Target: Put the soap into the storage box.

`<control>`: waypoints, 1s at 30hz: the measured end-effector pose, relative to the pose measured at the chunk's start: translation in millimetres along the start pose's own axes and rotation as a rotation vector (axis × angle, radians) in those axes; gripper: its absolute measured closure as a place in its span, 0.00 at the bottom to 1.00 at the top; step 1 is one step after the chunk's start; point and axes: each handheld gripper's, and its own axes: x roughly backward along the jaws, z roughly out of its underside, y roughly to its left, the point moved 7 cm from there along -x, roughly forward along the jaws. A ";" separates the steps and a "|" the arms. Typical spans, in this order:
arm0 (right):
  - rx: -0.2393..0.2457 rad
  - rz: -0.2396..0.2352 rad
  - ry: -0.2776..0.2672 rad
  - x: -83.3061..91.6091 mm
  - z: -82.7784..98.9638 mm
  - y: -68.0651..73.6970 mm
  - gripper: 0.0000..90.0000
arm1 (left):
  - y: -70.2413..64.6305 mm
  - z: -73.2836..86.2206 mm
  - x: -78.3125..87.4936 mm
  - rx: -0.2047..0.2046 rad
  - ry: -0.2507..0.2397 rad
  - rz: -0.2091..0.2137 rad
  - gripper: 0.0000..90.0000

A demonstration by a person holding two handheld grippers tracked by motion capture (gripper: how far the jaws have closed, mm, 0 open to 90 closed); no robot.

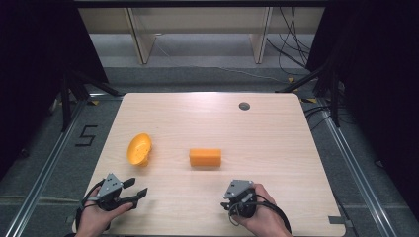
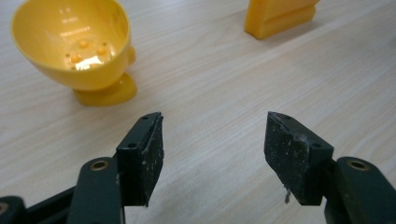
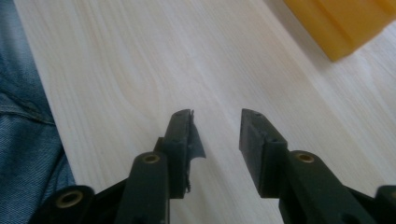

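Observation:
A yellow footed cup lies on its side at the left of the pale wooden table. An orange block rests near the table's middle. My left gripper is near the front left edge, open and empty, aimed between the two. In the left gripper view the cup shows its hollow inside at upper left, the block is at the top, and the gripper has wide-set jaws. My right gripper is held low at the front, below the block. In its own view the gripper is open by a narrow gap over bare wood, with the block at upper right.
A small grey round cap is set in the table near its far edge. Blue denim shows beyond the table's front edge in the right gripper view. Cables and dark stands lie on the floor around the table.

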 end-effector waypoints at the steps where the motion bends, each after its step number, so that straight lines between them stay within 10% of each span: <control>1: -0.002 0.018 0.012 2.0 2.7 -3.5 0.70 | -0.9 -2.6 0.8 -0.001 -0.011 0.009 0.41; 8: -0.044 0.025 -0.010 8.4 9.1 -8.8 0.67 | -2.1 -21.7 2.1 -0.034 0.009 0.039 0.42; 12: -0.052 0.031 -0.005 13.1 13.7 -12.7 0.66 | -5.6 -37.8 -8.2 -0.115 0.153 0.077 0.43; 19: -0.043 0.045 -0.021 14.6 16.9 -15.4 0.65 | -20.9 -69.7 -27.2 -0.111 0.252 0.146 0.42; 30: -0.078 0.038 -0.024 18.0 18.6 -13.0 0.65 | -32.0 -98.9 -52.1 -0.283 0.310 0.177 0.38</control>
